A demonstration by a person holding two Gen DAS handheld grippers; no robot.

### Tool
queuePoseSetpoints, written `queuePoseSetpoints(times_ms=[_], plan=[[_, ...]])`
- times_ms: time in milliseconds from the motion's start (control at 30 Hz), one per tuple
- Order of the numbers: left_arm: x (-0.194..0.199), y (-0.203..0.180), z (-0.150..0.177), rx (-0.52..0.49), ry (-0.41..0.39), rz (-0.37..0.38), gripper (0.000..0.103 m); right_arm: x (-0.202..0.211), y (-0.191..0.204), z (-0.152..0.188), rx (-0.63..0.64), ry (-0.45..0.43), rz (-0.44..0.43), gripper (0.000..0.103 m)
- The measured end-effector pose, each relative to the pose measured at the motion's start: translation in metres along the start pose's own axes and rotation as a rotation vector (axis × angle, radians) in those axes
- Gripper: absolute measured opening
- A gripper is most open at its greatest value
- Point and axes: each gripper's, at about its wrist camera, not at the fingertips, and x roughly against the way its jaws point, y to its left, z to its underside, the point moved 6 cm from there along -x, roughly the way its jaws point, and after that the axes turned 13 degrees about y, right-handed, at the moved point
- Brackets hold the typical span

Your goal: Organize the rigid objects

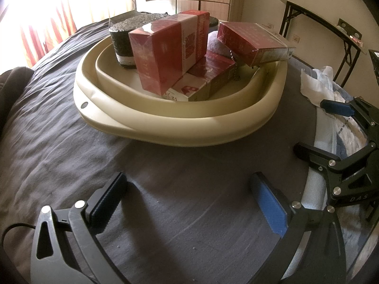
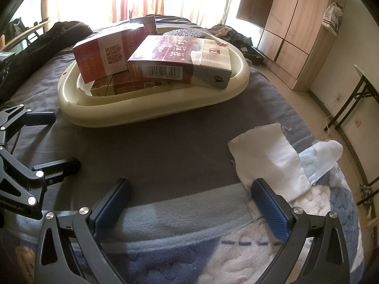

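Both tools hover low over the bed (image 1: 59,142), empty. Left hand-held gripper (image 1: 187,198): jaws wide apart, nothing between the pads. Right hand-held gripper (image 2: 189,203): jaws also apart, over the edge of a blue blanket (image 2: 165,213), with a white cloth (image 2: 272,165) just beside its right pad.

Task items sit in the cream basin (image 1: 180,127) near the middle of the bed. Contents: several red cartons, loosely piled. One tall carton (image 1: 163,54) stands tilted on a flat carton (image 1: 201,80) beneath it; another long carton (image 1: 251,42) leans over the far-right rim. A dark foam block (image 1: 123,40) stands at the back left. A small ball chain (image 1: 234,68) hangs among the boxes; what it hangs from is not clear.

Judgement: the pile is stacked but not tidy, so the step in hand seems to be approach and first pick.

How to do it well:
- Take the top carton first; the lower one carries load.
- Grip across the narrow faces, pads square to the cardboard, light squeeze to avoid crushing.
- Steady the basin rim with the other tool; the soft bed may let it rock.
- Watch the overhanging carton; it could slide off the rim.
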Motion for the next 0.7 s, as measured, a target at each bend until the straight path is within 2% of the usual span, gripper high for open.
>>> queuePoseSetpoints(times_ms=[700], plan=[[0.0, 0.0, 0.0, 0.0, 0.0, 0.0, 0.103, 0.0, 0.0, 0.0, 0.0, 0.0, 0.0, 0.103]])
